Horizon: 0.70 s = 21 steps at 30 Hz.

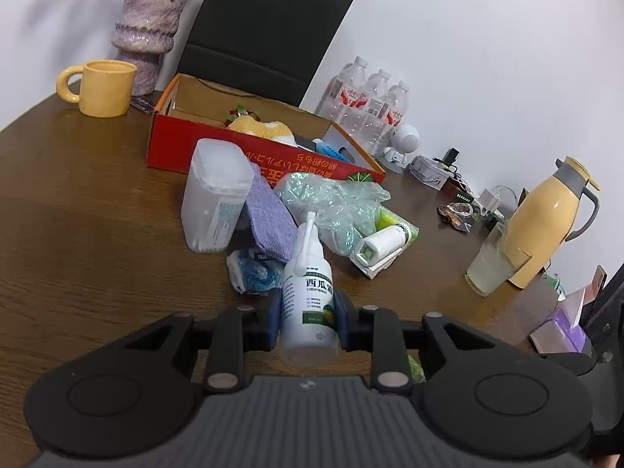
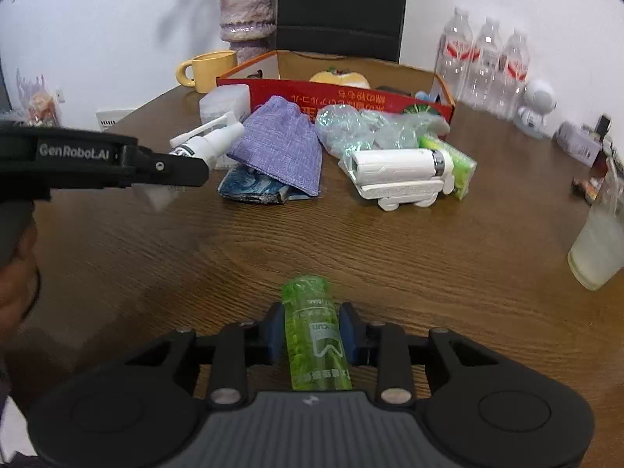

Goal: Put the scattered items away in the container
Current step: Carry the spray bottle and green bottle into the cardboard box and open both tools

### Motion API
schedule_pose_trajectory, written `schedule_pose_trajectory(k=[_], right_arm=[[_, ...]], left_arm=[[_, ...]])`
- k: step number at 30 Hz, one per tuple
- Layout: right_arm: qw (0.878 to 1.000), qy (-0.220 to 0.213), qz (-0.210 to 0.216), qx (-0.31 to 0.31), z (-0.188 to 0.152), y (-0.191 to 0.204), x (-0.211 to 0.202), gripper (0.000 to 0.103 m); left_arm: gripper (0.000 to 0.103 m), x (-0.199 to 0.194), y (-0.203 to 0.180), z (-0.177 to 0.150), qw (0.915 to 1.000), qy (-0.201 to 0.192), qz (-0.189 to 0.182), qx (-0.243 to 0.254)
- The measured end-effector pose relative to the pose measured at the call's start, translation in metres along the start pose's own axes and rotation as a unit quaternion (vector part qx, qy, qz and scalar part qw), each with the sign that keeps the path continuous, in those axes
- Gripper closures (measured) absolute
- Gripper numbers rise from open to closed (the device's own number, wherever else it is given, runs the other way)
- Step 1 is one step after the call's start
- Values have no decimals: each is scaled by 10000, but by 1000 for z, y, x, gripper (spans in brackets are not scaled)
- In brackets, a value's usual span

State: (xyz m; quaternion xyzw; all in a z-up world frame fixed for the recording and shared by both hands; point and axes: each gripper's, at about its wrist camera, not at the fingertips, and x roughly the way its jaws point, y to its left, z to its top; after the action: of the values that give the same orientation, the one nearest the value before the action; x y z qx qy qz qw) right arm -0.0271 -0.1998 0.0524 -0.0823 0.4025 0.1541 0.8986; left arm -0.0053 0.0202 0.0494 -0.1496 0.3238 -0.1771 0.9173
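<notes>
Carrying step: left gripper (image 1: 307,318) clamps white spray bottle (image 1: 308,304), right gripper (image 2: 312,333) clamps green bottle (image 2: 316,339); release over red cardboard box (image 1: 249,156) at the table's far edge is judged next.

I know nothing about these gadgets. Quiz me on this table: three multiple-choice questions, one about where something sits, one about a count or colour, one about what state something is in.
1. Where does the purple cloth pouch lie?
A. Inside the red box
B. On the table in front of the red box
C. Under the mug

2. How many clear water bottles stand by the wall?
A. Two
B. Three
C. Five

3. What is the right gripper doing?
A. Clamping a green bottle
B. Hanging open
C. Holding the mug

Answers:
1 B, it rests on the wood in front of the red box.
2 B, three stand side by side.
3 A, its jaws press the green bottle from both sides.
</notes>
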Motion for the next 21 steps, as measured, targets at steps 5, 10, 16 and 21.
schedule_pose_trajectory(k=[5,10,16,21], right_arm=[[9999,58,-109,106,-11,0,6,73],[9969,-60,117,778,-9,-15,5,74],[9896,-1047,182,969,70,-40,-23,74],[9814,-1428,126,1281,196,-79,4,73]], left_arm=[[75,-11,-4,-2,9999,-89,77,66],[75,-16,-10,3,9999,-140,-22,46],[75,-22,-6,73,9969,-464,-626,90],[75,44,12,180,9993,-289,-240,57]])
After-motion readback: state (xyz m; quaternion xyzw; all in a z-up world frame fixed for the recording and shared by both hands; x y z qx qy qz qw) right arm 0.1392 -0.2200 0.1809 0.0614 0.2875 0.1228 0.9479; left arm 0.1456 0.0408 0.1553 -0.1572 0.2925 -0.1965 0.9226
